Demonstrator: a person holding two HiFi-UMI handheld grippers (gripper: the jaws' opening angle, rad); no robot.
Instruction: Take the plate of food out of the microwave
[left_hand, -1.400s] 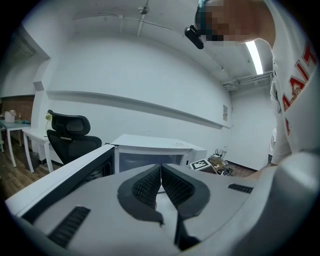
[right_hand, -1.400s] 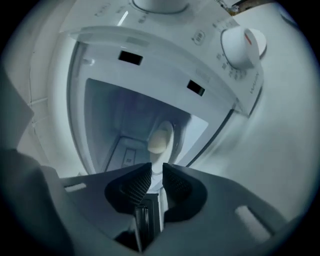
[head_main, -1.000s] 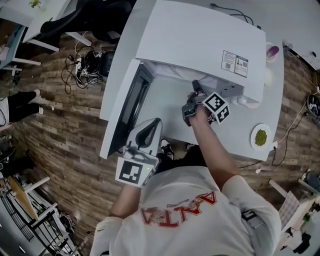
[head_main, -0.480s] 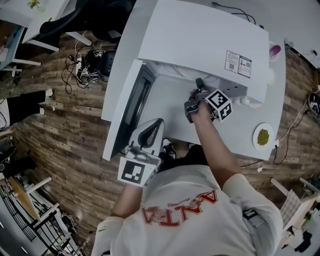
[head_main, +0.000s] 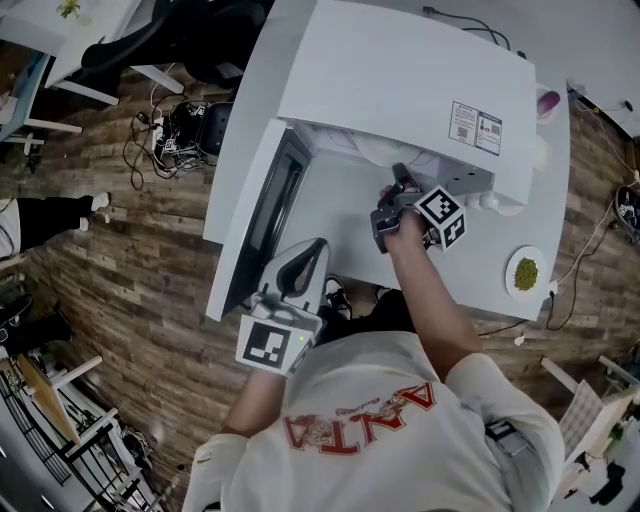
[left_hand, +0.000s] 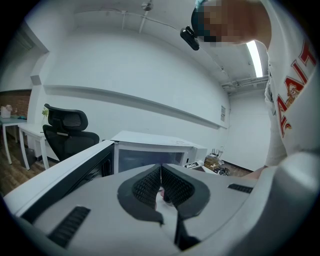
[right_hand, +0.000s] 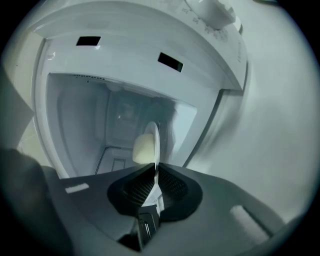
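The white microwave (head_main: 400, 70) stands on the table with its door (head_main: 255, 210) swung open to the left. Inside the cavity a white plate (right_hand: 154, 142) shows edge-on, with a pale round piece of food (right_hand: 142, 148) on it. My right gripper (head_main: 398, 182) reaches into the opening; its jaws are closing, and the plate's near rim sits pinched between the pads (right_hand: 145, 186). My left gripper (head_main: 300, 262) hovers low in front of the open door, shut and empty. In the left gripper view, that gripper (left_hand: 161, 172) points at the microwave (left_hand: 150, 145).
A small plate of green food (head_main: 525, 272) lies on the white table (head_main: 470, 290) to the microwave's right. A purple-topped item (head_main: 548, 102) sits at the far right corner. Cables (head_main: 170, 130) and a black office chair (left_hand: 67, 132) are on the wooden floor to the left.
My right gripper has edged a little right and deeper into the microwave's mouth. The left gripper has stayed in place.
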